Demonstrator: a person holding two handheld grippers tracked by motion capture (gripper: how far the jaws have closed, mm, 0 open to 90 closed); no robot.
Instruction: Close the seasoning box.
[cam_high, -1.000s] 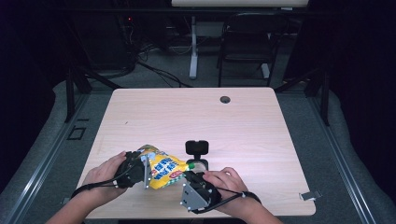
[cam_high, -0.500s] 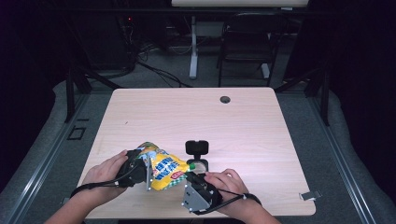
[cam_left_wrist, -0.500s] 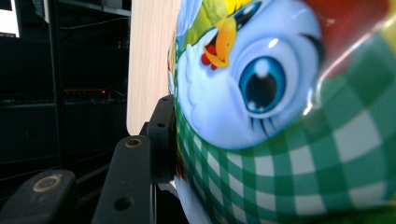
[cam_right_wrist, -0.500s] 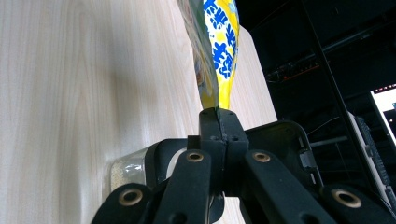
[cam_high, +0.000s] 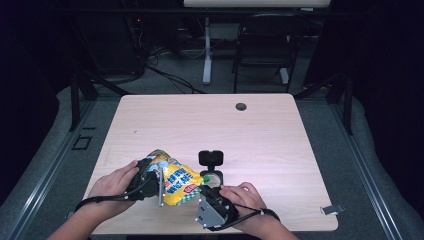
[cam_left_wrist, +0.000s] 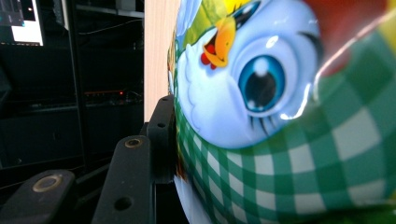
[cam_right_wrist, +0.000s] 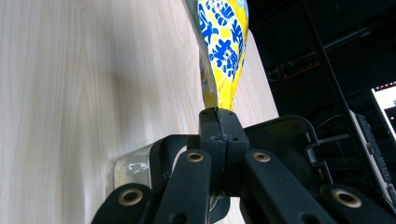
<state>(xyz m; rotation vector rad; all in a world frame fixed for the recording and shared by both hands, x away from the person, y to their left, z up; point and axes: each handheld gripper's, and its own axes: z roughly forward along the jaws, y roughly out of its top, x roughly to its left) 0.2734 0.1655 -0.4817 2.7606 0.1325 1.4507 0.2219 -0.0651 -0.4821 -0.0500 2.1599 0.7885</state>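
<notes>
The left claw (cam_high: 150, 176) grasps the snack bag's (cam_high: 176, 181) body; the right claw (cam_high: 206, 192), clenched on its corner, sits nearer the container (cam_high: 212, 176) on the worktop (cam_high: 280, 145).

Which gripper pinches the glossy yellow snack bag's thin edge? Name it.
The right gripper, jaws shut flat on the edge; the left gripper spans the snack bag's puffed body.

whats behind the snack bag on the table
Behind the snack bag stand a small clear jar and its upright black lid. The bag and right claw cover the jar's lower part.
</notes>
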